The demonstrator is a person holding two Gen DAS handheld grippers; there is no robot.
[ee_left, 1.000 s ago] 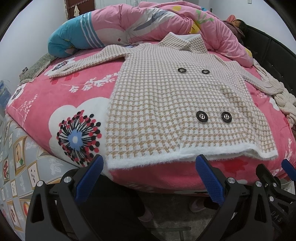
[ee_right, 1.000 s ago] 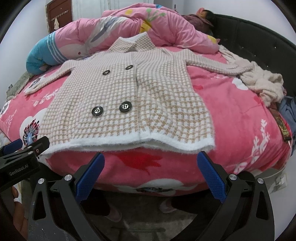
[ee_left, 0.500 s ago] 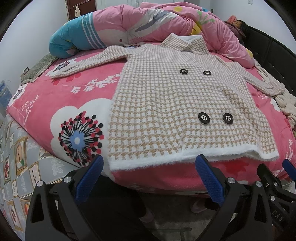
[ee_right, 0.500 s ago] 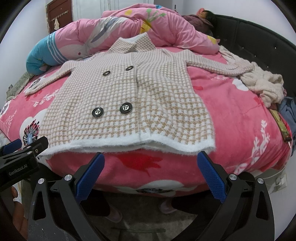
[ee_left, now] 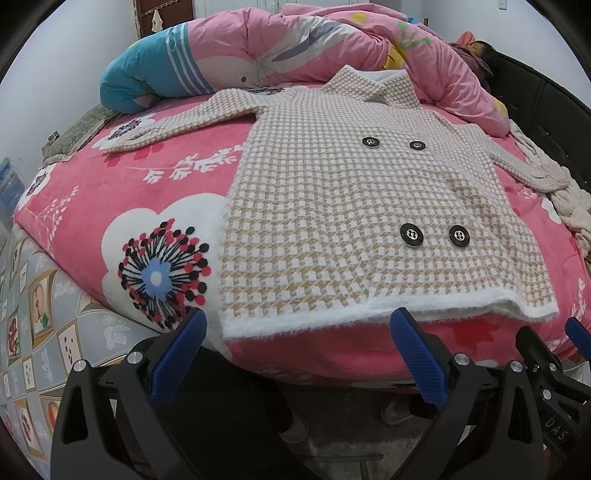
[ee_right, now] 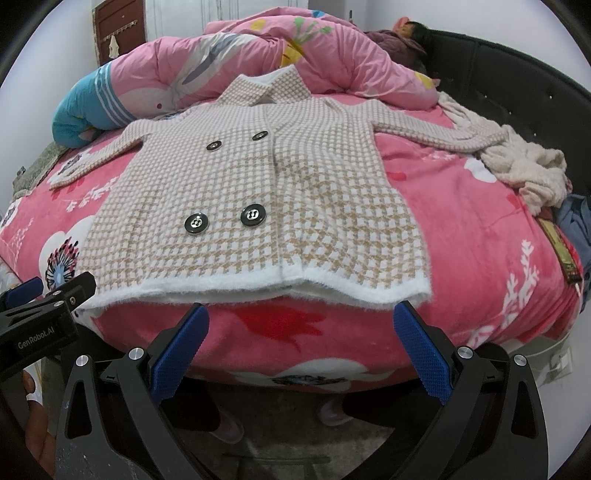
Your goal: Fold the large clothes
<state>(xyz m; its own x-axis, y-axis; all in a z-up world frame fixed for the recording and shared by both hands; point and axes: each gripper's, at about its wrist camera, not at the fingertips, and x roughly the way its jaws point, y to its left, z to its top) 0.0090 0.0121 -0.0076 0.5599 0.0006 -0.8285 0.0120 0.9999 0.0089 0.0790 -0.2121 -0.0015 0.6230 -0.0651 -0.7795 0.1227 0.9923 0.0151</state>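
Observation:
A beige and white checked coat [ee_left: 351,206] with black buttons lies flat, face up, on the pink flowered bed [ee_left: 110,206], sleeves spread to both sides, white fluffy hem at the near edge. It also shows in the right wrist view [ee_right: 258,206]. My left gripper [ee_left: 295,332] is open and empty, just below the hem near the coat's left front corner. My right gripper [ee_right: 301,328] is open and empty, just below the hem's right half. The left gripper's body [ee_right: 40,328] shows at the left in the right wrist view.
A rolled pink and blue quilt [ee_left: 277,55] lies behind the coat's collar. A cream knit garment [ee_right: 524,170] and a blue one [ee_right: 576,221] are heaped at the bed's right side. A black headboard [ee_right: 517,74] stands at the right. A person [ee_right: 410,29] lies at the far end.
Both grippers have edged slightly forward and up toward the coat's hem. The coat has not moved and both grippers stay open.

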